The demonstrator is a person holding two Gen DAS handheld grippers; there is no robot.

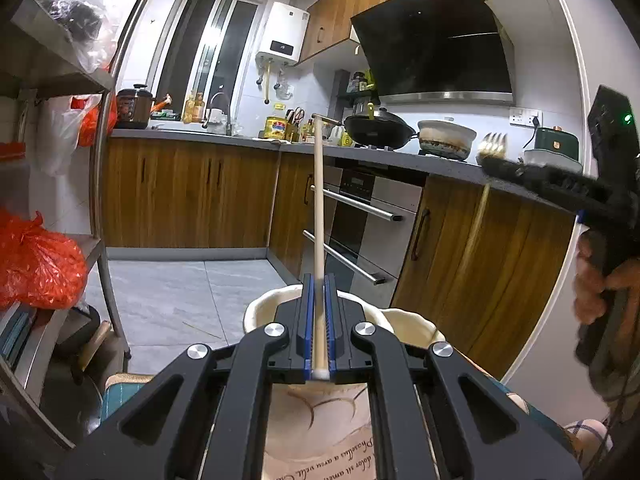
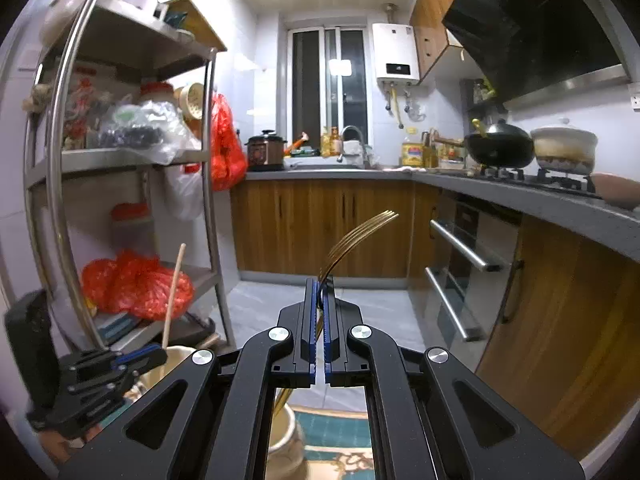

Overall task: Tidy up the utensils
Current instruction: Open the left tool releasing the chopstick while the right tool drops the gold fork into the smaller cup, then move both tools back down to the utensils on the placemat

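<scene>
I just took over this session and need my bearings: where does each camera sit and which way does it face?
Left wrist: on the left gripper, facing the stove counter; jaws shut on a wooden stick; right gripper and hand at right.
Right wrist: on the right gripper, facing the window; jaws shut on a gold fork; left gripper lower left.
Shared: wok, cream holder.

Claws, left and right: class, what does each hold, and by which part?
Left claw: shut on the pale wooden chopstick, near its lower end. Right claw: shut on the gold metal fork, at the neck below the tines.
</scene>
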